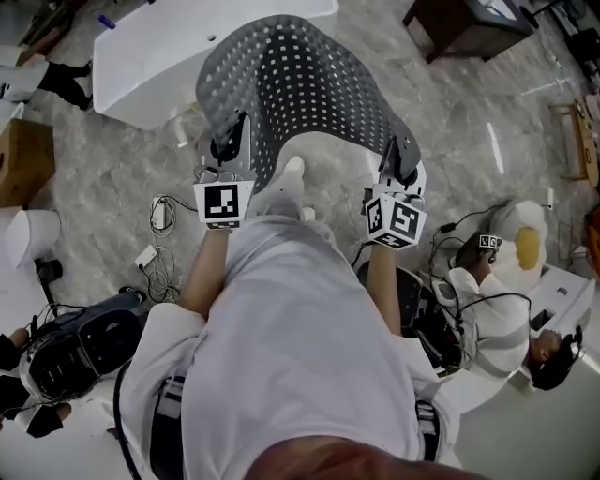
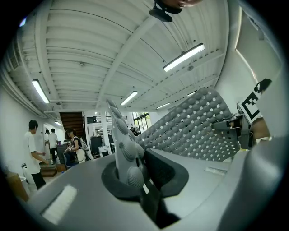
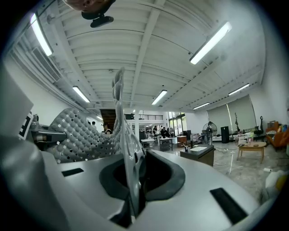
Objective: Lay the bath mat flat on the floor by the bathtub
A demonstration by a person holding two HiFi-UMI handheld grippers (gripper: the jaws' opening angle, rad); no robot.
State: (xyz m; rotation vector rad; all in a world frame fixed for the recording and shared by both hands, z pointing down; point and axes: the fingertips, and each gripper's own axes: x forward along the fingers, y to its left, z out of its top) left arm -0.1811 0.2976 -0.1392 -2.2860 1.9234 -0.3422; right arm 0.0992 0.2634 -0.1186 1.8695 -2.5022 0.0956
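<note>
On the far left of the head view, a cardboard box (image 1: 19,159) is sitting on the grey stone floor (image 1: 103,187). Some white cables (image 1: 161,246) are lying on the floor near it. A big white bathtub (image 1: 150,66) is standing at the top left.

The person is holding the left gripper (image 1: 228,148) out in front. Its jaws are squeezing shut on the left edge of the bath mat (image 1: 300,84). In the left gripper view, the left gripper (image 2: 128,169) is pinching the bumpy edge tight, and the bath mat (image 2: 194,126) is stretching away to the right.

The mat is grey and full of little holes. It is hanging up in the air between the two grippers and bending like a hill. It is not lying on the floor. In the head view its far edge is showing just beside the bathtub.

The right gripper (image 1: 398,167) is holding the right edge of the mat. In the right gripper view, the right gripper (image 3: 131,180) is closing its jaws on the thin edge, which is standing straight up between them, and the bath mat (image 3: 76,131) is curving off to the left.

Further right, a white and yellow soft toy (image 1: 520,239) is lying on the floor. A person in white (image 1: 497,328) is sitting low beside it. A dark table (image 1: 469,23) is standing at the top right.
</note>
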